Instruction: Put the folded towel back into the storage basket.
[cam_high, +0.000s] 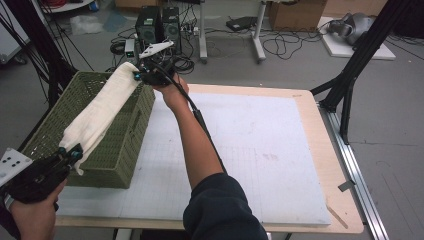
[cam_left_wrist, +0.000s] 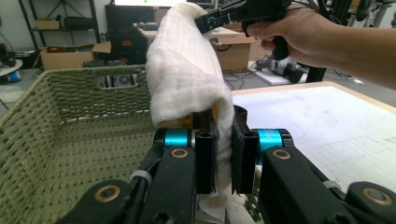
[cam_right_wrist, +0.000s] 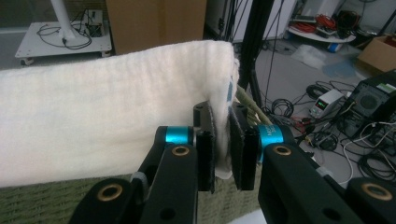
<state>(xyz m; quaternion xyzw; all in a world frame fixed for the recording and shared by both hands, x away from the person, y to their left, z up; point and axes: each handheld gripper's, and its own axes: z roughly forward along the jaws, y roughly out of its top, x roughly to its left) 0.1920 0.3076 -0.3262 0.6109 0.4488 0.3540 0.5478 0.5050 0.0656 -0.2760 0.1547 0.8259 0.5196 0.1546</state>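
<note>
A: From the high view, what's on the table (cam_high: 320, 165)?

B: A green woven basket (cam_high: 120, 150) sits at its left edge, on a white mat (cam_high: 260, 150). A cream towel (cam_high: 100, 112) is stretched lengthwise above the basket. The left gripper (cam_high: 70, 154) has the near end, by the table's front-left corner; the right gripper (cam_high: 142, 76) has the far end, over the basket's far rim.

A: And the left gripper view?

B: Its jaws are nearly closed, pinching a fold of the towel (cam_left_wrist: 187, 79) between the pads. The cloth runs up and away over the basket's inside (cam_left_wrist: 70, 135) to the right gripper (cam_left_wrist: 219, 18), held in the person's right hand (cam_left_wrist: 299, 32).

A: The right gripper view?

B: The same there: the jaws are drawn close together with the towel's edge (cam_right_wrist: 107, 126) clamped between them. The cloth spreads to the left, above the basket's rim (cam_right_wrist: 42, 203). Cables lie on the floor (cam_right_wrist: 289, 74) beyond.
</note>
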